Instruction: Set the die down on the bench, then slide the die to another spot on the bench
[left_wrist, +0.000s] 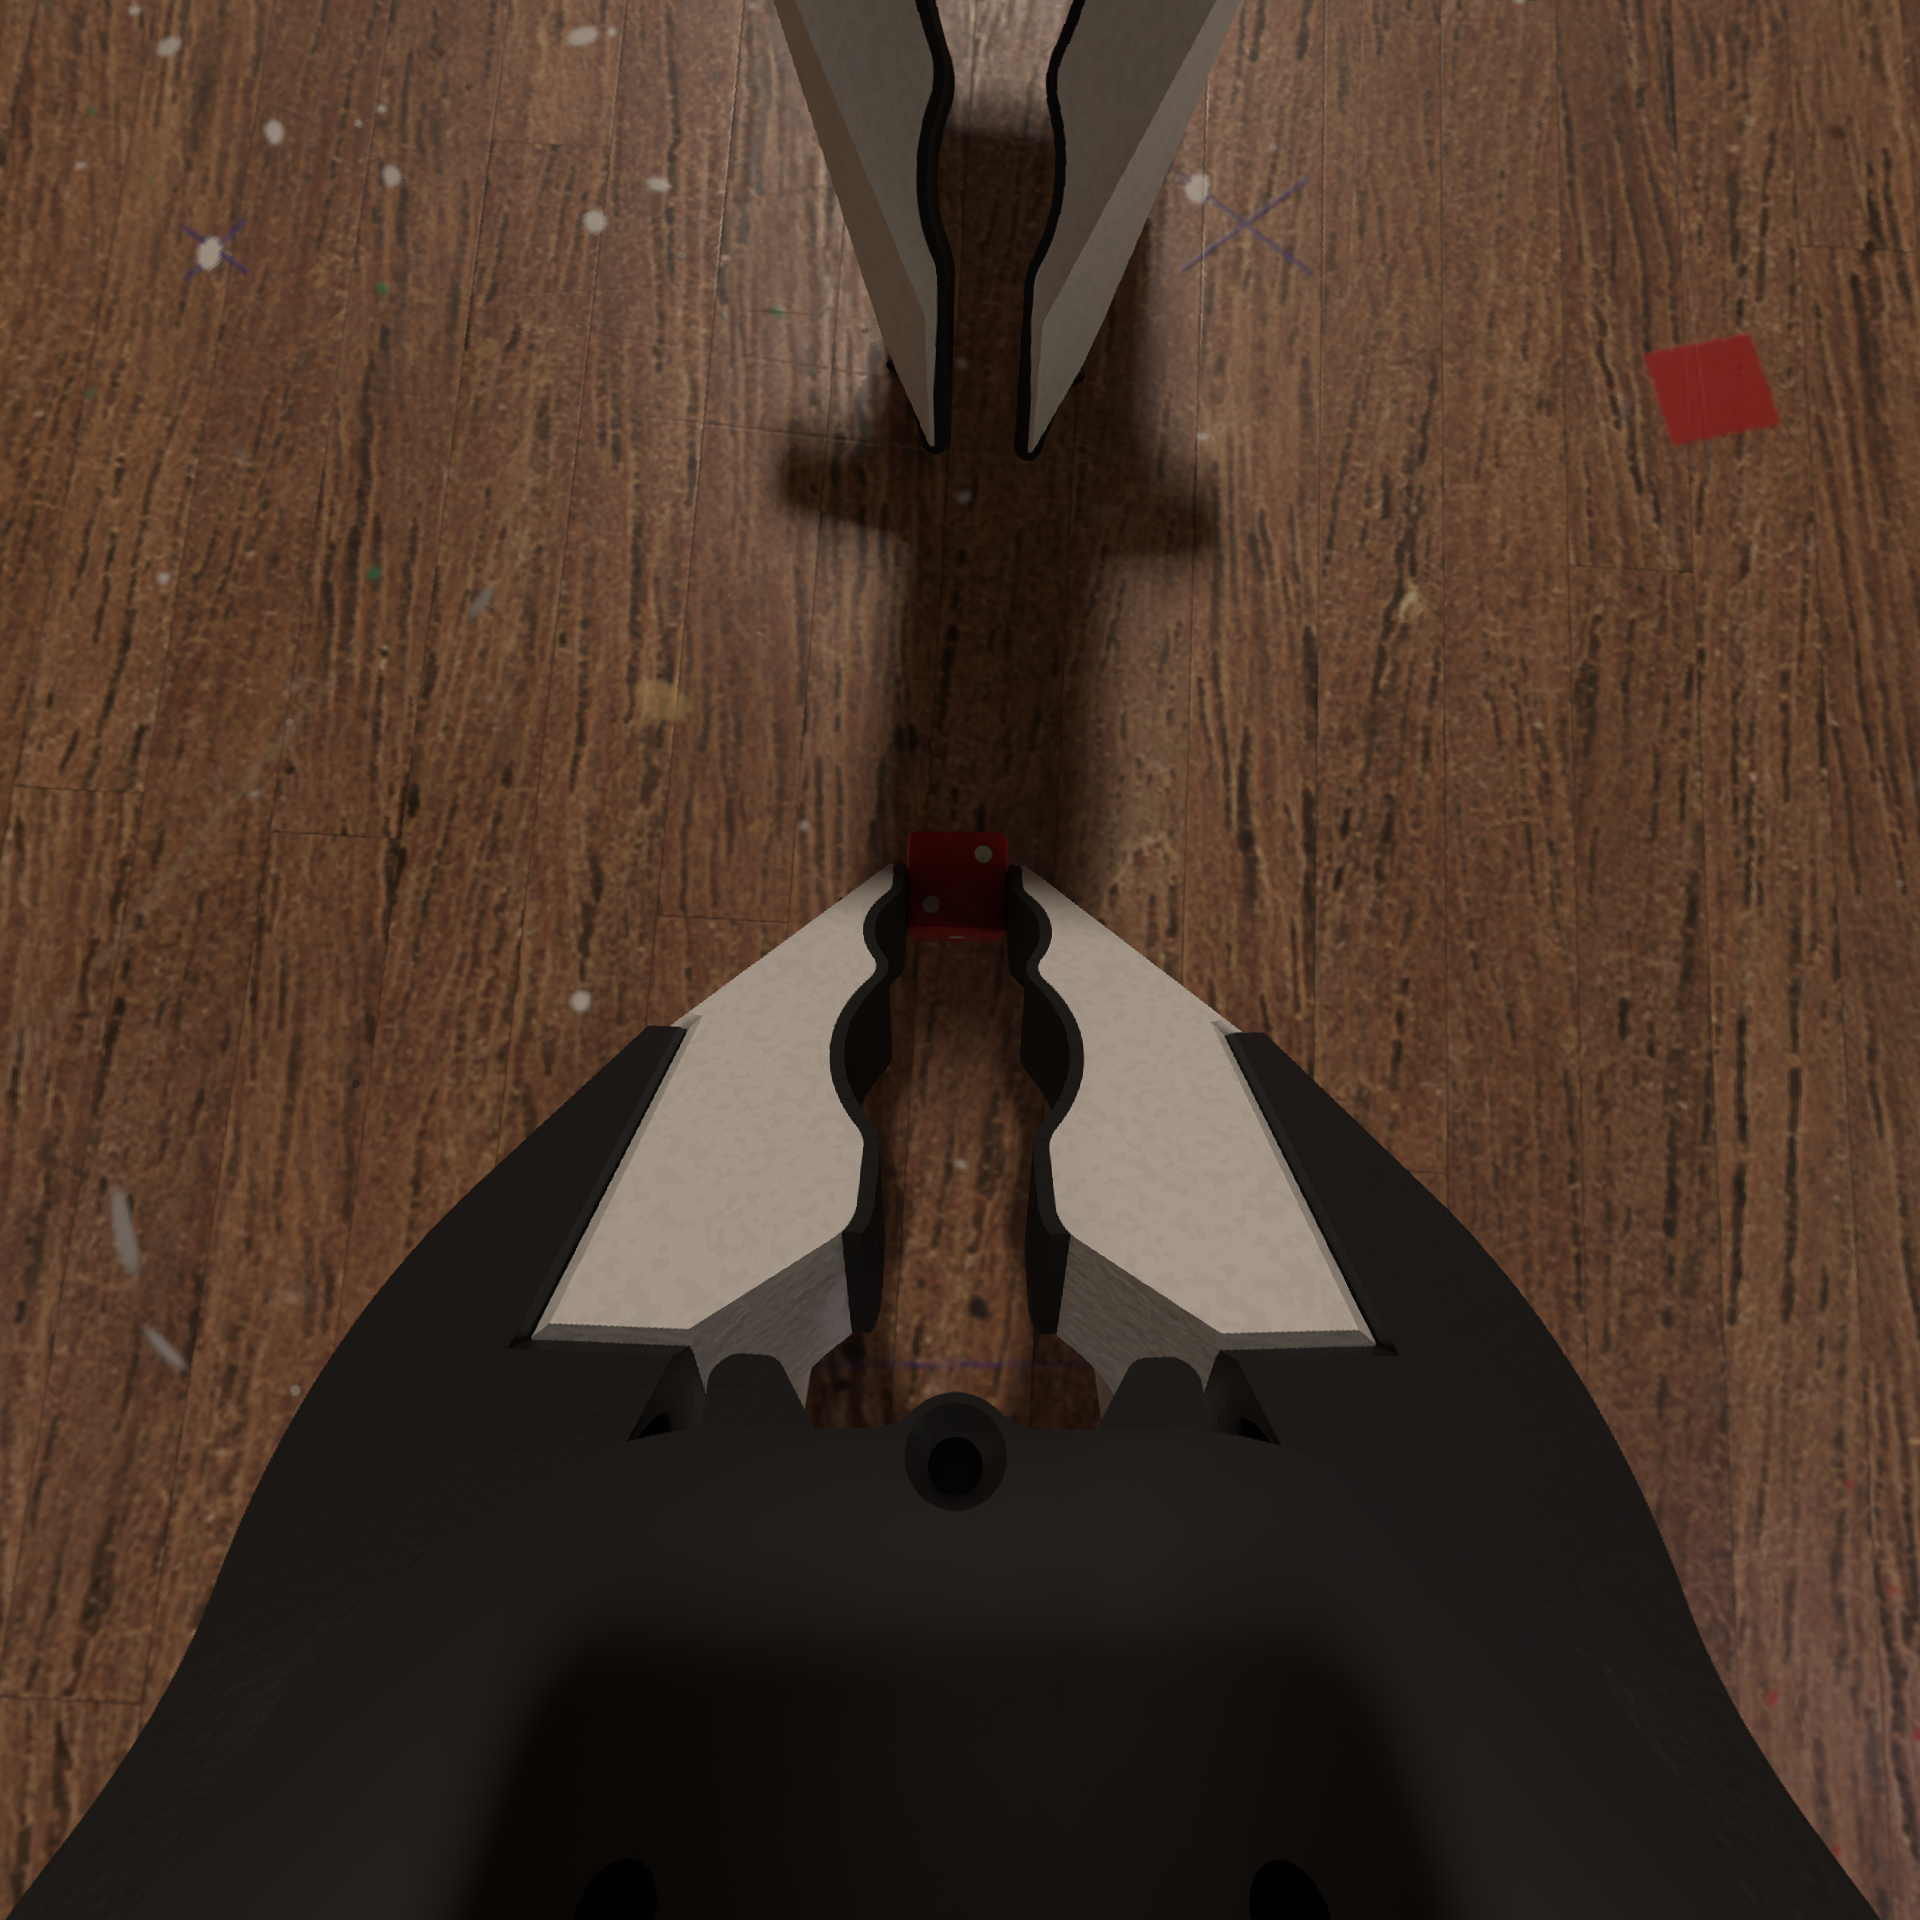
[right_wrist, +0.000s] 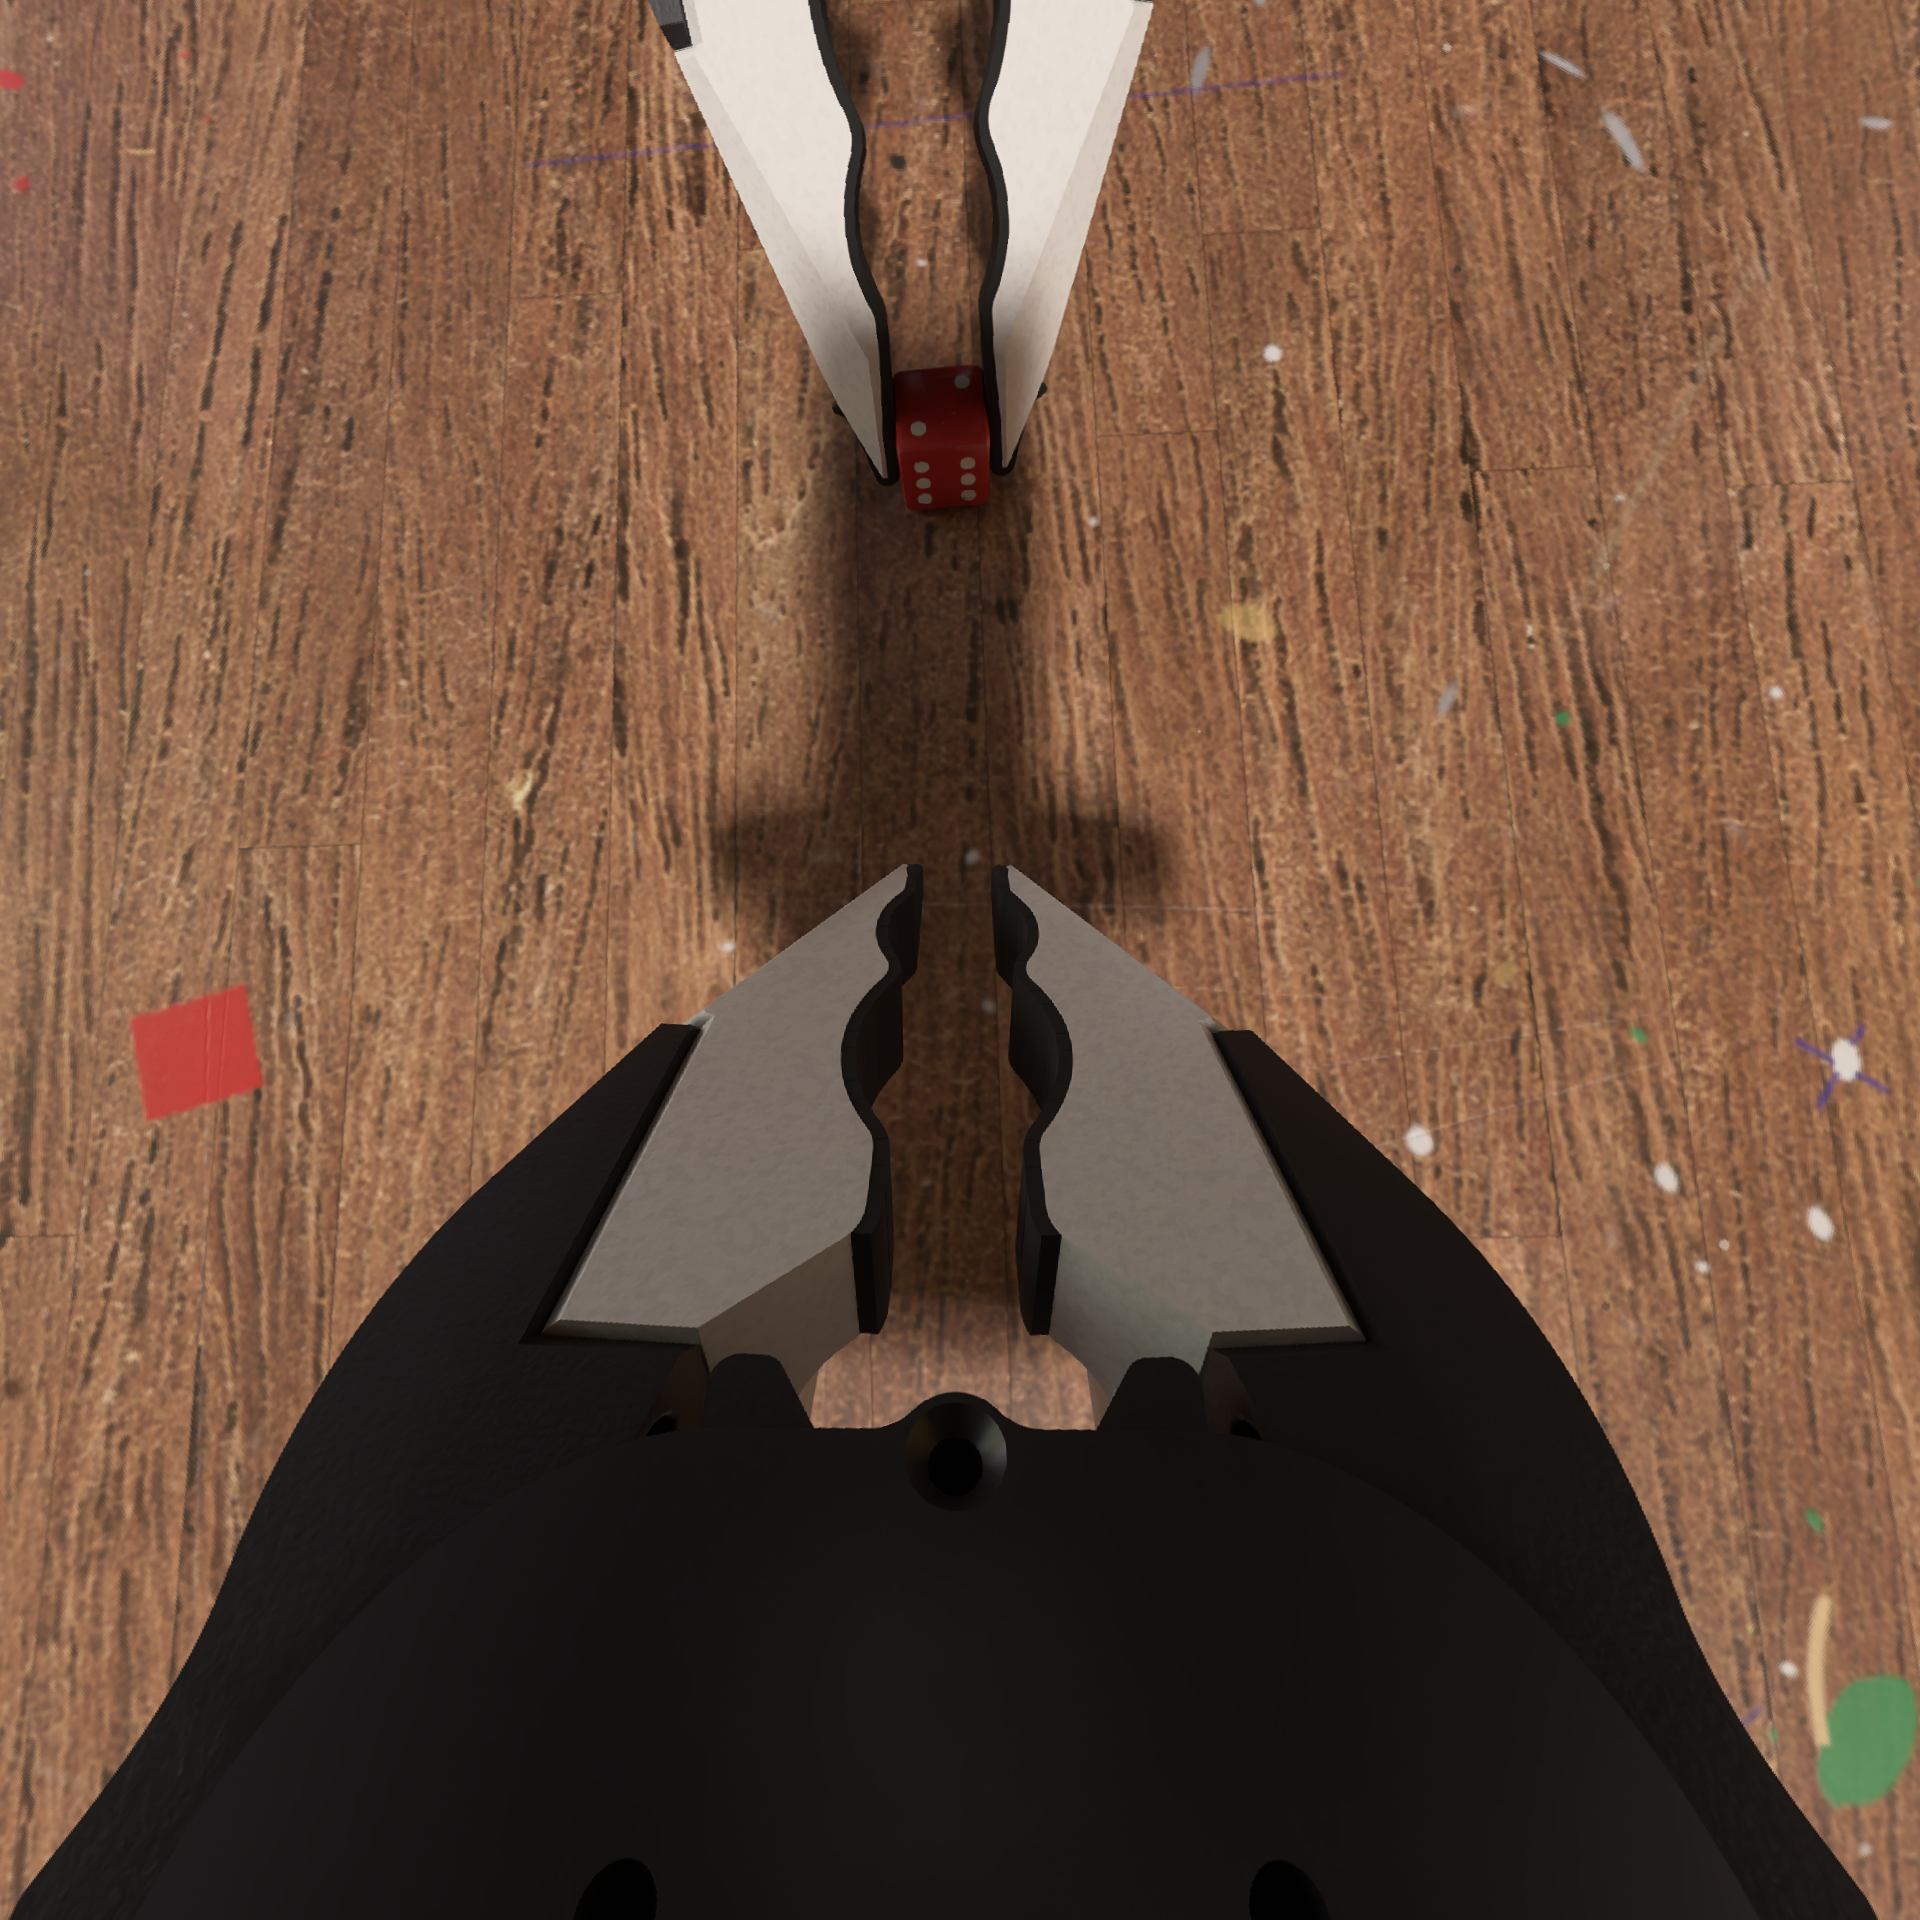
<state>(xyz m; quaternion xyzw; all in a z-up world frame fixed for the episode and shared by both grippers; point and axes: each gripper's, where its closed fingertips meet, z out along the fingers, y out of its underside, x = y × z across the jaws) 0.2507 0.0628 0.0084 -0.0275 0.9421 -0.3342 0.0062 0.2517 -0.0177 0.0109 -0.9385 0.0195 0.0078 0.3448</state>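
Observation:
A small red die (left_wrist: 957, 871) with white pips sits between the fingertips of my left gripper (left_wrist: 956, 891), which is shut on it. In the right wrist view the die (right_wrist: 940, 442) shows low at the wooden bench (right_wrist: 416, 623), its shadow right under it; I cannot tell whether it touches. The left gripper (right_wrist: 943, 473) shows there from the front. My right gripper (right_wrist: 956, 878) faces it, a short way off, its fingers a narrow gap apart and empty. It also shows in the left wrist view (left_wrist: 980, 447).
The bench is brown planks flecked with paint. A flat red square patch (left_wrist: 1709, 390) lies to one side, also in the right wrist view (right_wrist: 195, 1051). A green paint blotch (right_wrist: 1865, 1756) is near my right gripper's side.

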